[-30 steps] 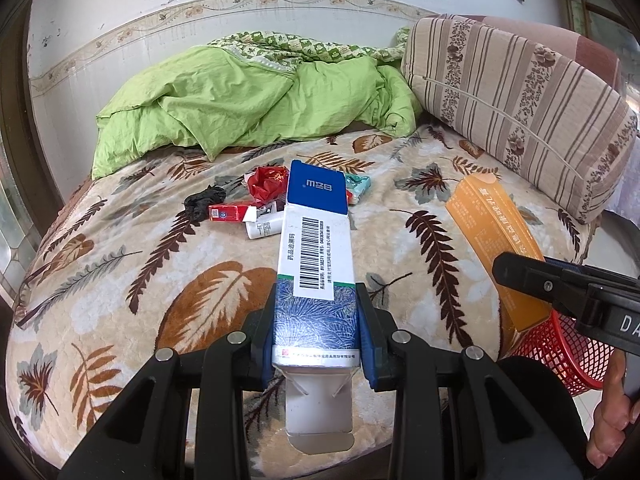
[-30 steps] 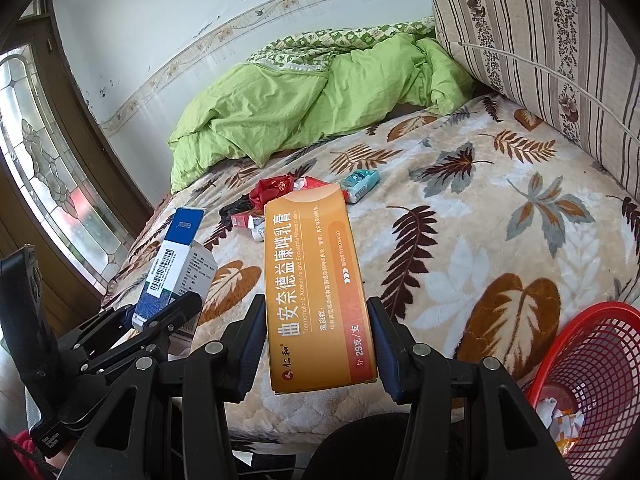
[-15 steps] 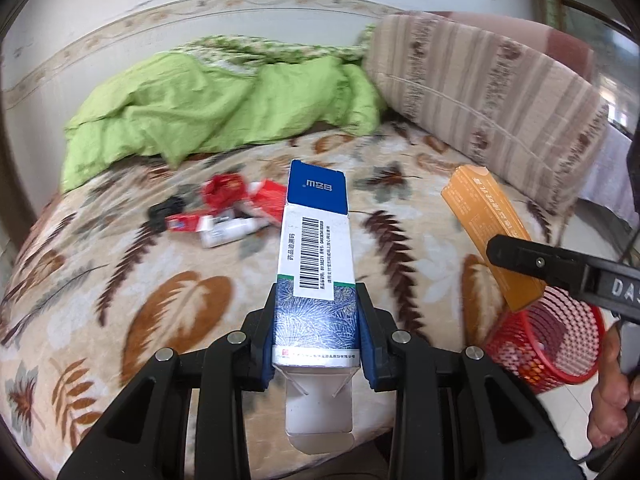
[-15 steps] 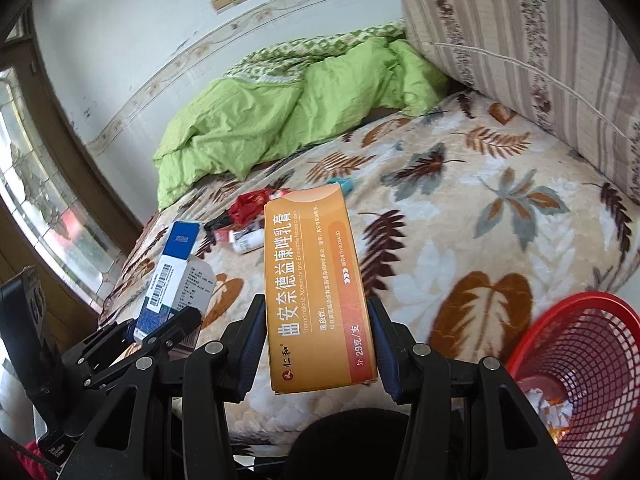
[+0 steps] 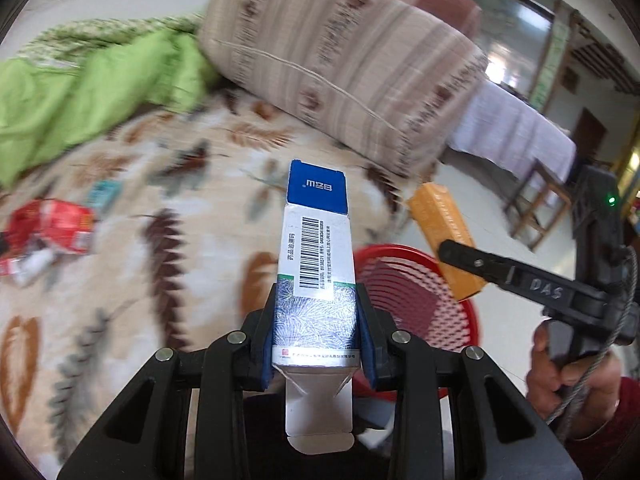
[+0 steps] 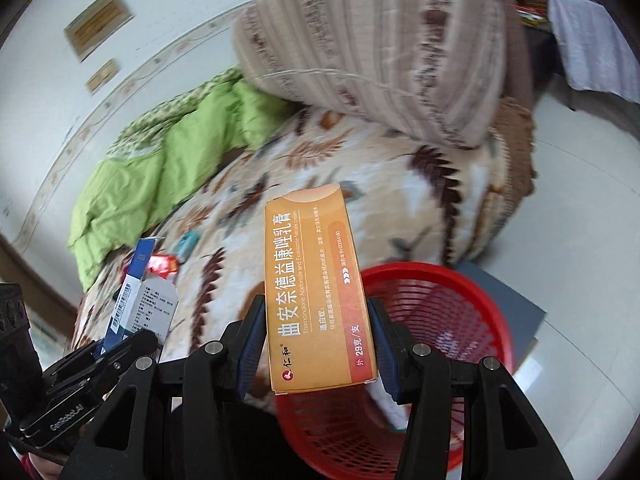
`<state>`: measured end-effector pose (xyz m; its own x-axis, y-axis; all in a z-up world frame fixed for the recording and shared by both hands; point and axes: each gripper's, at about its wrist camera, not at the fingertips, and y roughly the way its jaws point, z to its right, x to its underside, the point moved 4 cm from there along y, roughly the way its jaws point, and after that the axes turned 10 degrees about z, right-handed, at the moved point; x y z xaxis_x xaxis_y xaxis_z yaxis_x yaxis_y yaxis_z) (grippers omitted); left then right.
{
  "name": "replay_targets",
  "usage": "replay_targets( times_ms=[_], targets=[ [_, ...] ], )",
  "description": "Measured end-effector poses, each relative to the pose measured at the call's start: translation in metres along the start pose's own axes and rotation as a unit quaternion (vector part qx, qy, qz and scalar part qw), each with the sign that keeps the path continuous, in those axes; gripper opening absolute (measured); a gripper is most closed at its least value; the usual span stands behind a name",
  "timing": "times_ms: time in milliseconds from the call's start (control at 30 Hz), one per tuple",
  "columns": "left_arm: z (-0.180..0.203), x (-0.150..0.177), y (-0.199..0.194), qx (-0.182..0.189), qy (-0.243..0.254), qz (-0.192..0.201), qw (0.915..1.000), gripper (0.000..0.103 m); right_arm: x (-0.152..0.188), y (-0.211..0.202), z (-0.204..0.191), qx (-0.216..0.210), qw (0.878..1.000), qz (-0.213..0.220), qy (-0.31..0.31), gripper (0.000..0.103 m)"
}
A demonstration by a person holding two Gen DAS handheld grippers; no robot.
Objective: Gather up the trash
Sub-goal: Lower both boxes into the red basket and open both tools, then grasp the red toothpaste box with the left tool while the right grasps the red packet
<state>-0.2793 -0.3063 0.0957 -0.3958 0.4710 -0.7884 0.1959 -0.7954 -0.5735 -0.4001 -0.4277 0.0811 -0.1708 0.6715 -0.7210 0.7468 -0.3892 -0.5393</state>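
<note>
Right wrist view: my right gripper [image 6: 320,344] clamps orange box [image 6: 318,284] above red basket [image 6: 472,292] for dropping; left gripper [image 5: 316,340] clamps blue box [image 5: 316,248], likewise basket-bound.

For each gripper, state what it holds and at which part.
Left gripper: blue-and-white box, clamped near its open-flap end. Right gripper: orange box, clamped by its sides near the lower end.

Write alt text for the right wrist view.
The right gripper clamps an orange medicine box above a red mesh basket beside a leaf-patterned bed. At left, the left gripper holds a blue-and-white box.
</note>
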Motion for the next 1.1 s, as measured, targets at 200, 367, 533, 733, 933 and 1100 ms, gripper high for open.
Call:
replay_targets(
  times_ms=[200,367,533,733,933,1100],
  targets=[
    [0.035,0.005,0.040,0.072,-0.007,-0.055,0.9959,0.040,0.002,0.001,0.036,0.031,0.999,-0.014,0.021,0.053],
    [0.036,0.008,0.032,0.070,-0.004,-0.046,0.9965,0.055,-0.001,-0.001,0.052,0.051,0.998,-0.013,0.031,0.059],
    [0.007,0.005,0.011,0.029,-0.009,-0.020,0.9993,0.060,-0.002,0.002,0.041,0.030,0.999,-0.012,0.027,0.059],
    [-0.045,0.011,-0.020,-0.039,-0.030,0.002,0.9988,0.060,0.005,0.019,-0.008,-0.020,0.999,-0.029,-0.007,0.059],
    [-0.096,0.022,-0.050,-0.092,-0.063,0.015,0.9937,0.060,0.019,0.038,-0.065,-0.071,0.994,-0.054,-0.055,0.059],
    [-0.138,0.034,-0.072,-0.129,-0.090,0.025,0.9872,0.060,0.032,0.052,-0.111,-0.102,0.987,-0.070,-0.099,0.059]
  ],
)
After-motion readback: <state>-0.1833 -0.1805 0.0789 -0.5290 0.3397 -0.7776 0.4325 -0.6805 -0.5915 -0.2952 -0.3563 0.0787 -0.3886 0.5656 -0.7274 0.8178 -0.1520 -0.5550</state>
